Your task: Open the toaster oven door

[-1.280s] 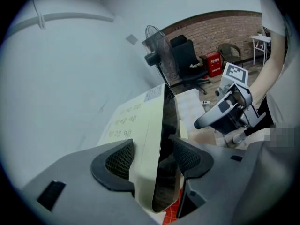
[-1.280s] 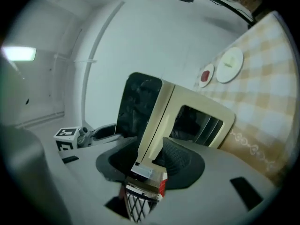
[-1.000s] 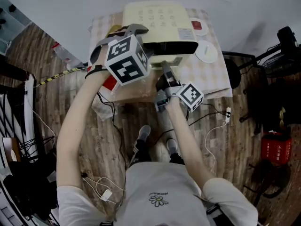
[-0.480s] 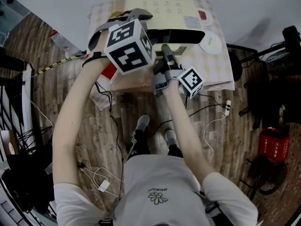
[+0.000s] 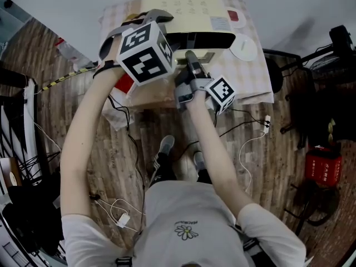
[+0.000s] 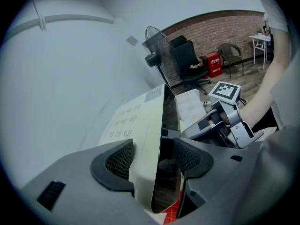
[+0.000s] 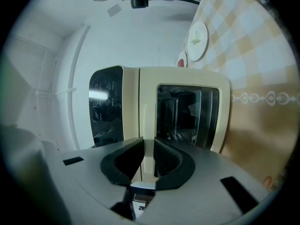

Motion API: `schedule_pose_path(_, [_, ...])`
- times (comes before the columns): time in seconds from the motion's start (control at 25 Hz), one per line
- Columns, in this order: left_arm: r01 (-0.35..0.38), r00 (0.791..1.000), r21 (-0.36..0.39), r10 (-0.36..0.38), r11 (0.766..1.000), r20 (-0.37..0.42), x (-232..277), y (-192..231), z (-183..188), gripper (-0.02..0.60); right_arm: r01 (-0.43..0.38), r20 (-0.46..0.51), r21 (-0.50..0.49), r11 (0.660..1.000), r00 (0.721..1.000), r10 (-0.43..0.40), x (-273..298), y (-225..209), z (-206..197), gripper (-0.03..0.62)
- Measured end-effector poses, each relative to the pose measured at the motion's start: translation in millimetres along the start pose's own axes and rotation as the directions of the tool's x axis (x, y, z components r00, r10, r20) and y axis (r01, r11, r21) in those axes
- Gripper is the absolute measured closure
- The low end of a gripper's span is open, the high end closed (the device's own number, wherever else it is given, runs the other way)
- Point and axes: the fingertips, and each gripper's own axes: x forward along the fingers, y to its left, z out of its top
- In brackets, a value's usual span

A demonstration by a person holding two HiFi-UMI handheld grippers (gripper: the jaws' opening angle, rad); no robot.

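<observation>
The cream toaster oven [image 5: 183, 4] stands on a table with a checked cloth [image 5: 253, 79], its door closed. My left gripper [image 5: 166, 21] straddles the oven's top left front edge. In the left gripper view its pads [image 6: 112, 161] sit on the cream top [image 6: 136, 121] and on the dark front, jaws [image 6: 150, 158] wide. My right gripper [image 5: 189, 55] is at the front of the oven. Its jaws [image 7: 148, 161] are closing on the cream door handle [image 7: 146, 121], which fills the narrow gap between the dark control panel [image 7: 105, 107] and the door window [image 7: 185, 116].
Two white round lids [image 5: 243, 48] [image 5: 233, 15] lie on the cloth right of the oven. A red and white packet [image 5: 125, 85] hangs at the table's left front. Cables [image 5: 253, 141] run over the wooden floor. A red canister [image 5: 322, 168] and black stands are at the right.
My right gripper has edged in against the oven's front, onto the handle. My left gripper has stayed on the oven's top edge.
</observation>
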Motion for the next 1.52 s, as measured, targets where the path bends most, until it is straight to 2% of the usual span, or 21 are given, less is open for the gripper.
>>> schedule_pose_path(0.28, [-0.007,1.000,-0.004,0.007,1.000,-0.010,0,1,-1,0.301,0.027,-0.024,0.007,1.000,0.999,-0.027,1,1,-1,0.533])
schedule_pose_path(0.76, [-0.003,1.000,0.002,0.004,1.000,-0.024,-2,2,0,0.301,0.057,0.007,0.048,0.997,0.998,-0.057,-1,4,-2,0.534])
schedule_pose_path(0.92, [0.006,0.999,0.005,-0.005,1.000,-0.031,1,-1,0,0.301,0.031,0.010,0.075,0.997,0.999,-0.032,-35,-3,-13,0.533])
schedule_pose_path(1.0, [0.005,1.000,0.008,-0.005,1.000,-0.030,0,-1,0,0.302,0.035,0.012,0.058,0.998,0.999,-0.036,-53,-11,-16,0.533])
schedule_pose_path(1.36, [-0.016,1.000,-0.007,0.015,1.000,-0.021,-2,-1,0,0.302,0.027,0.009,0.033,0.999,1.000,-0.027,-62,-14,-20,0.528])
schedule_pose_path(1.52, [-0.013,1.000,-0.009,0.012,1.000,-0.022,0,0,0,0.302,0.050,0.002,0.008,0.999,0.999,-0.050,-73,-22,-23,0.523])
